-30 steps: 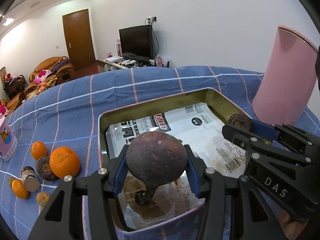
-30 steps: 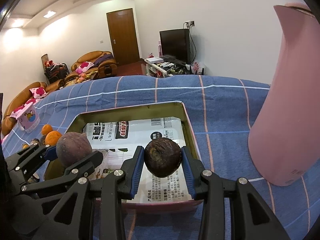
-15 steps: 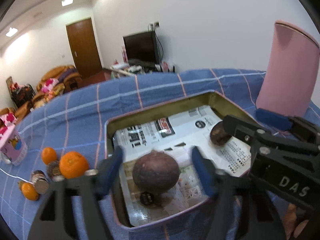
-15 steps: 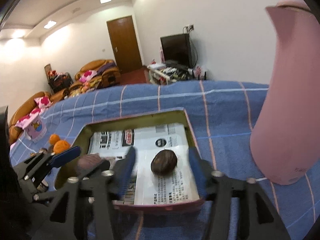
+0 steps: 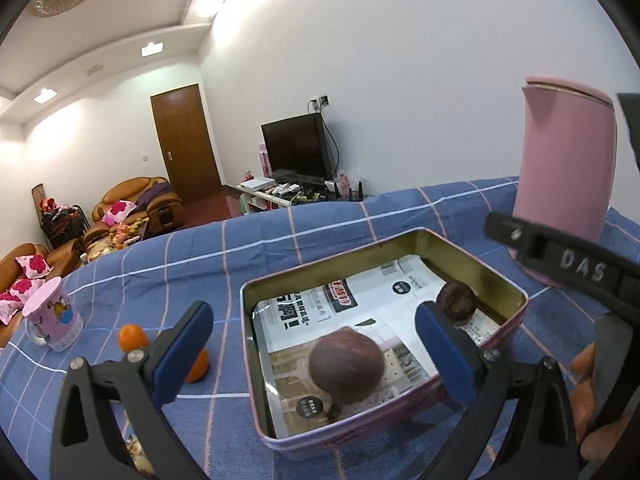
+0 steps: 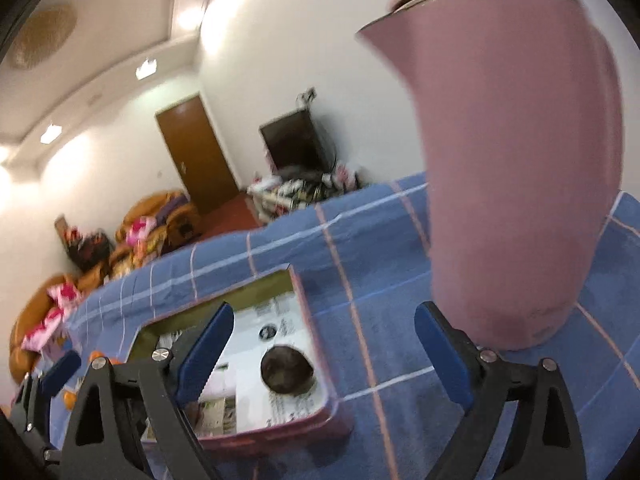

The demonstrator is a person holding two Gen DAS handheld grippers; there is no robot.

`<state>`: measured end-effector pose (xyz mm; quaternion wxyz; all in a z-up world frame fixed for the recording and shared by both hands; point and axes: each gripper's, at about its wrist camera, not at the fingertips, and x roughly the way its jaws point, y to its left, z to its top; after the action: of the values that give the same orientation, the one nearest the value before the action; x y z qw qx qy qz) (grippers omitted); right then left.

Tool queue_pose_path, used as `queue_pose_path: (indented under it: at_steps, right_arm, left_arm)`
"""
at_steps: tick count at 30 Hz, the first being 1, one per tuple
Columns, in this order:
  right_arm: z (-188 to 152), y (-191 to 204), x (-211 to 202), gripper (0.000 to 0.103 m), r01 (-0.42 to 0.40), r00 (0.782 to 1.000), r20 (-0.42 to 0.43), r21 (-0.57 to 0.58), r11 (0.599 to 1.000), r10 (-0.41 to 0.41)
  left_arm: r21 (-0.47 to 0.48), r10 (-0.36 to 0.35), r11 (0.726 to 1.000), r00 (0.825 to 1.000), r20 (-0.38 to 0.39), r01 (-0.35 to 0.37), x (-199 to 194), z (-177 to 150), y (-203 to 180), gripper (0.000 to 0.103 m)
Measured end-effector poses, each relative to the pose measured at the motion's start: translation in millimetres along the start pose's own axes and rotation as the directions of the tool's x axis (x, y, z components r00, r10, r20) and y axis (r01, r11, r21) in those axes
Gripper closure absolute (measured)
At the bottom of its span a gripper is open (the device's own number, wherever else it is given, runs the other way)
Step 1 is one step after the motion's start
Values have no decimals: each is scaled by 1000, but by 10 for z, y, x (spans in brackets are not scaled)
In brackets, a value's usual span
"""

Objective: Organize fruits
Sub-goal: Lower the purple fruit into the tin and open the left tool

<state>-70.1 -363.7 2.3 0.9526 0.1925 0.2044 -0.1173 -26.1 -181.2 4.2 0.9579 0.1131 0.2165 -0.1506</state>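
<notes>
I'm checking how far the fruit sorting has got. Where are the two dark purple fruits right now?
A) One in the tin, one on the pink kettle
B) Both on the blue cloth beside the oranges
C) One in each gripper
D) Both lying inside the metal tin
D: the larger purple fruit and the smaller purple fruit both lie on the paper lining the tin, with no gripper pad touching them.
</notes>
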Motion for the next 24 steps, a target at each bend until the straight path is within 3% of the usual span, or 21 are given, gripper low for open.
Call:
queue_pose_path:
  at_steps: [4, 9, 12, 17, 24]
  right_arm:
    - [-15, 22, -145, 10, -44, 996, 75, -8, 999, 44]
    - [-77, 328, -265, 10, 45, 993, 116, -149, 988, -28]
    - [-104, 433, -250, 10, 70, 995, 85, -181, 981, -55]
    - [-150, 427, -229, 10, 34, 999, -5, -145, 989, -36]
    - [-288, 612, -286, 10, -3, 1000, -27, -168, 986, -2]
  left_arm:
    - [-15, -2, 1000, 1000, -5, 2, 2, -13, 29, 0]
    - [-18, -15, 1000, 1000, -5, 15, -24, -43, 55, 0]
    - [-15, -8, 1000, 1000, 12, 8, -79, -70, 85, 0]
    - [-41, 15, 999, 999, 28, -14, -141, -104, 228, 0]
    - [-59, 34, 998, 999, 32, -32, -207, -178, 427, 0]
